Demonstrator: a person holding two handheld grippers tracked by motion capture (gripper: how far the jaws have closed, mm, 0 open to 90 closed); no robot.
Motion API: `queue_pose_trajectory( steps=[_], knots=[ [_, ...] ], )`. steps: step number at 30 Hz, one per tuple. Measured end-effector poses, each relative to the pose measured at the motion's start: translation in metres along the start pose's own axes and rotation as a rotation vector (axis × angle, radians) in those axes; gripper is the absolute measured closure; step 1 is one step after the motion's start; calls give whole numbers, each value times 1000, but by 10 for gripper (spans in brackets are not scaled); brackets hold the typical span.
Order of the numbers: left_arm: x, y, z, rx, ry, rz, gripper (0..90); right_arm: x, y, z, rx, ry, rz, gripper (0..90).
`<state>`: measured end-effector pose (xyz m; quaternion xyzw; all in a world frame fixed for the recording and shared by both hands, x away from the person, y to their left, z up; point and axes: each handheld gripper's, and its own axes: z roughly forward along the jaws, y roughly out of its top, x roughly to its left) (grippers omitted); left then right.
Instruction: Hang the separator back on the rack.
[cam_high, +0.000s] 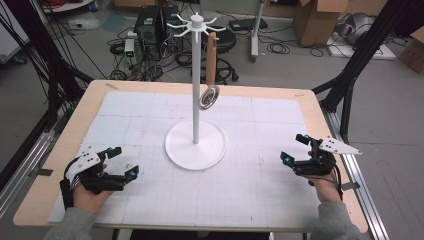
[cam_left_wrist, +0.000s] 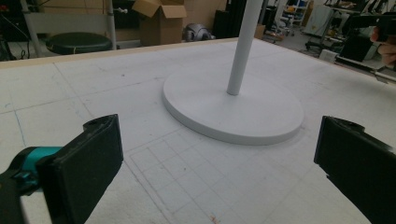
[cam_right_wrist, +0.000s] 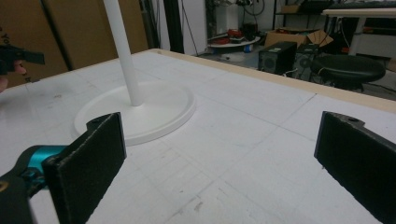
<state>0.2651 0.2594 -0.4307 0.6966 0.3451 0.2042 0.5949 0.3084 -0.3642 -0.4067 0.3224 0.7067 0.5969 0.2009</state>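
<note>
1. Both sets of jaws are spread wide and hold nothing.
2. The left gripper (cam_high: 121, 162) and right gripper (cam_high: 295, 148) are rested either side of the stand (cam_high: 195, 146), well apart.
3. The strainer (cam_high: 209, 96) is hung from the stand's top hooks.
4. The work is judged at rest; a raised reach toward the stand would be needed next.

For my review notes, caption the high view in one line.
Both grippers, left and right, rest open beside a white rack stand holding a wooden-handled utensil.
</note>
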Motion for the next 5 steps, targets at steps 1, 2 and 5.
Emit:
queue_pose_trajectory(
  steps=[1, 2, 5],
  knots=[
    [0, 0, 0, 2, -1, 0, 18, 0, -1, -1, -1, -1, 5, 12],
    [0, 0, 0, 2, -2, -1, 18, -1, -1, -2, 2, -1, 5, 12],
    [0, 0, 1, 2, -1, -1, 18, 0, -2, -1, 7, 1, 6, 12]
  ],
)
